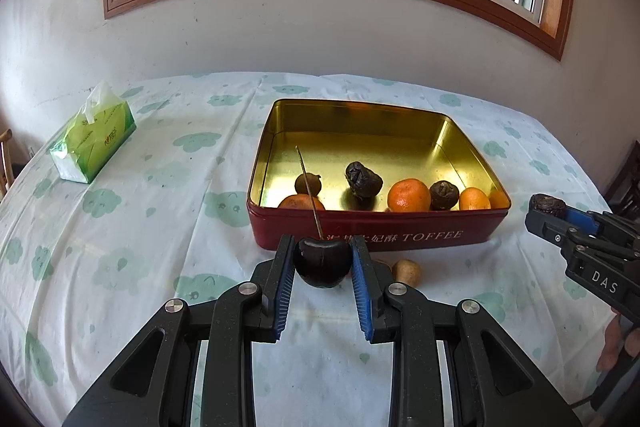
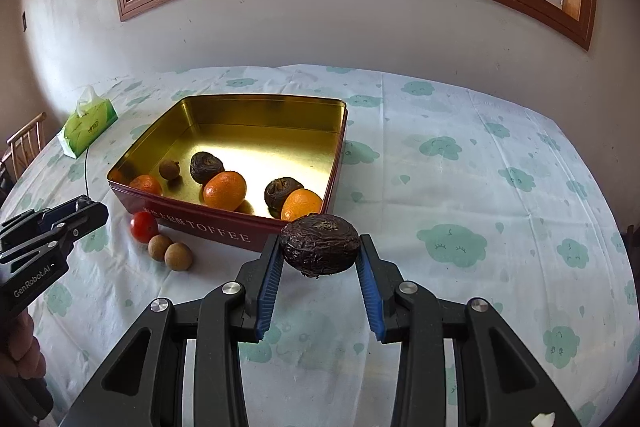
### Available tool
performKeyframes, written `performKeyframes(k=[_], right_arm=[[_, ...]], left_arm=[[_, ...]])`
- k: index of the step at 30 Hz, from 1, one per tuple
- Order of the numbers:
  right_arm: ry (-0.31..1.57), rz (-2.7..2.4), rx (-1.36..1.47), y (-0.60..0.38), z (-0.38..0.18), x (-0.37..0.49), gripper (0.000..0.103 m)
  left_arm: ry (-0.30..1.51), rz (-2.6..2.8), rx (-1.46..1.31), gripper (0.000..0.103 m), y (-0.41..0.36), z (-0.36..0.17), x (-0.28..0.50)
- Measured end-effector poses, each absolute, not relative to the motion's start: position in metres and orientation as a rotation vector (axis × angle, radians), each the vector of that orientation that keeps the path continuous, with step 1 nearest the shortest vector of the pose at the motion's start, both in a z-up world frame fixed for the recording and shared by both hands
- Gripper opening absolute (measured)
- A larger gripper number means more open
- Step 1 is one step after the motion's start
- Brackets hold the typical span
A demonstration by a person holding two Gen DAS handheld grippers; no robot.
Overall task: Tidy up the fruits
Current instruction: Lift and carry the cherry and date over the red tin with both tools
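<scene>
Left tool (image 1: pixel 322 261) pinching a dark cherry (image 1: pixel 321 262) by its sides, long stem (image 1: pixel 308 193) sticking up across the near wall of the red tin (image 1: pixel 376 233); right tool (image 2: pixel 319 250) clamped on a wrinkled dark passion fruit (image 2: pixel 319 244), held just in front of the tin's near corner; both loads clear of the surface (image 2: pixel 460 167). Inside the tin, near its front wall: three oranges (image 2: pixel 225 190), two more wrinkled dark fruits (image 2: pixel 206 166) and one small brown longan (image 2: pixel 169 169). Outside, just beside the tin's front wall: a cherry tomato (image 2: pixel 144 226) and two brown longans (image 2: pixel 178 256). Off to the tin's far left, a green tissue pack (image 1: pixel 93 143). Likely risks from here: cherry round and glossy, apt to squirt from the pads if squeezed harder or tilted; stem liable to catch the tin's rim on the way in; passion fruit wide for the tool, gripped near its middle, apt to roll out if swung fast; a drop from height likely to knock the oranges about or bounce off the metal floor; both tools heading for the same tin apt to collide over the front wall.
</scene>
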State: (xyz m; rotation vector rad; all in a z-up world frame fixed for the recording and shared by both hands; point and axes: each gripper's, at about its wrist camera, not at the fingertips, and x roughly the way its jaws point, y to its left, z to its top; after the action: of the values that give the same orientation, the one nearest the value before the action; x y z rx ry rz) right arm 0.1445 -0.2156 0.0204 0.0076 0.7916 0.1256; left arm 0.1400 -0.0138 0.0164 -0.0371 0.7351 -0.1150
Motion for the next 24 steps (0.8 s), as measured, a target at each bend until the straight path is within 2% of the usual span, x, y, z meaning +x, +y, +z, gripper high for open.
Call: performKeyframes(k=[24], right_arm=[[0.792, 0.194, -0.041, -0.174, 0.012, 0.198, 0.035]], left_arm=[[0.715, -0.132, -0.012, 0.028, -0.014, 0.020, 0.204]])
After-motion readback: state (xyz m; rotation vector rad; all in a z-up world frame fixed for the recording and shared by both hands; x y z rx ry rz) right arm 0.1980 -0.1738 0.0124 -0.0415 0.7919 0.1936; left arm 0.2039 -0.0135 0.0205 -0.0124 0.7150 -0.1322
